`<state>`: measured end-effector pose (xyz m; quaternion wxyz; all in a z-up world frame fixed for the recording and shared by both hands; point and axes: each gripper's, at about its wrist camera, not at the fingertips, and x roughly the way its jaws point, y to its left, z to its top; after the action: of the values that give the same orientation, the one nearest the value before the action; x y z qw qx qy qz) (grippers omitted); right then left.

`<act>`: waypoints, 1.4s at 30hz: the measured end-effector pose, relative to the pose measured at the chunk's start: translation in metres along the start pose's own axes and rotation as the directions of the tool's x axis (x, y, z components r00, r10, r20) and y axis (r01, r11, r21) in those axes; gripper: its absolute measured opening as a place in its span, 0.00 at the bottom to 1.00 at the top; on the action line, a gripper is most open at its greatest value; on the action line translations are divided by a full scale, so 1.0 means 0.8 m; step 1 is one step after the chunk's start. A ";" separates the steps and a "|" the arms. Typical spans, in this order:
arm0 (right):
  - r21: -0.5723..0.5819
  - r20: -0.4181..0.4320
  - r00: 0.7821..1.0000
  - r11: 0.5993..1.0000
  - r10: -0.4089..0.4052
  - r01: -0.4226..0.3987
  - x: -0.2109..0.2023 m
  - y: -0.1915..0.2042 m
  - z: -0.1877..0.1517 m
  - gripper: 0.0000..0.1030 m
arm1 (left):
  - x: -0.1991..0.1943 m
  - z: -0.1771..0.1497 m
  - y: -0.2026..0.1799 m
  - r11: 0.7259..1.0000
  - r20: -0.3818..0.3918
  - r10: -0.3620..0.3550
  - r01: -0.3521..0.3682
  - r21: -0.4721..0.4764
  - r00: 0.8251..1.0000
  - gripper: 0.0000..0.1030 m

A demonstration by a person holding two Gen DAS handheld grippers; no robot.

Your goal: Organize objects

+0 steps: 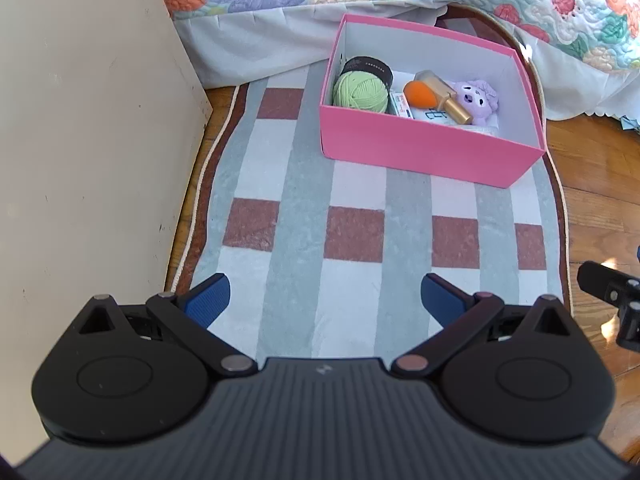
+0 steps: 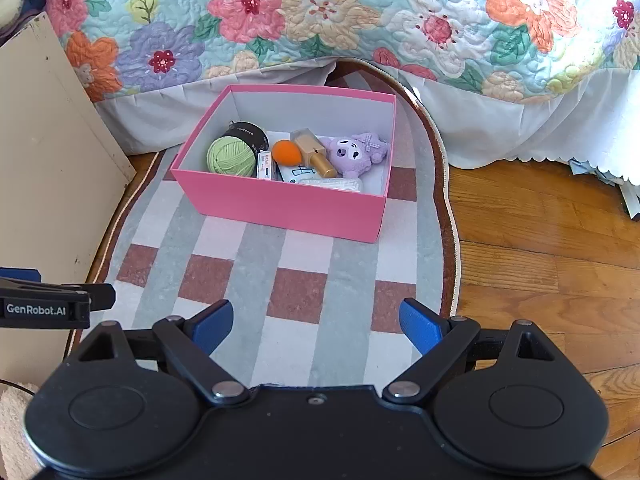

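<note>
Though jaws agape, pink box [image 2: 280, 204] beyond

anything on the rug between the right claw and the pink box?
No. In the right wrist view only bare checked rug lies between the open right claw and the pink box.

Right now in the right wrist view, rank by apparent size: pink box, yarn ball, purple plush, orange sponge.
1. pink box
2. yarn ball and purple plush: they look about alike, so no ranking between them
3. orange sponge
</note>
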<state>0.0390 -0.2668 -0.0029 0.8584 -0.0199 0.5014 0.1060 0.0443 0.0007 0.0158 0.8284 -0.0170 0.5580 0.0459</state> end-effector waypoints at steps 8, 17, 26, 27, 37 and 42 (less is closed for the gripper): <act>-0.008 -0.014 1.000 1.000 -0.016 0.016 0.001 0.003 -0.005 0.90 | -0.006 -0.007 0.001 1.000 0.003 0.007 -0.007 0.011 1.000 1.00; -0.024 0.018 0.999 0.999 -0.031 0.031 -0.008 0.008 -0.006 0.90 | -0.001 -0.014 0.004 1.000 -0.016 0.013 -0.013 0.015 1.000 1.00; -0.034 0.018 1.000 0.999 -0.026 0.026 -0.006 0.010 -0.007 0.90 | 0.003 -0.013 -0.002 0.999 -0.021 0.030 -0.029 0.034 0.999 1.00; -0.034 0.017 1.000 0.999 -0.024 0.025 -0.006 0.010 -0.008 0.90 | 0.003 -0.013 -0.002 0.999 -0.018 0.030 -0.029 0.031 0.999 1.00; -0.033 0.006 1.000 0.999 -0.027 0.027 -0.001 0.005 -0.007 0.90 | 0.004 -0.012 -0.002 0.999 -0.006 0.022 -0.021 0.039 1.000 1.00; -0.035 0.005 1.000 0.999 -0.027 0.027 0.000 0.005 -0.007 0.90 | 0.004 -0.012 -0.002 0.999 -0.006 0.024 -0.024 0.037 1.000 1.00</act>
<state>0.0337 -0.2639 -0.0053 0.8605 -0.0414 0.4971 0.1033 0.0369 -0.0011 0.0096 0.8260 0.0048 0.5617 0.0456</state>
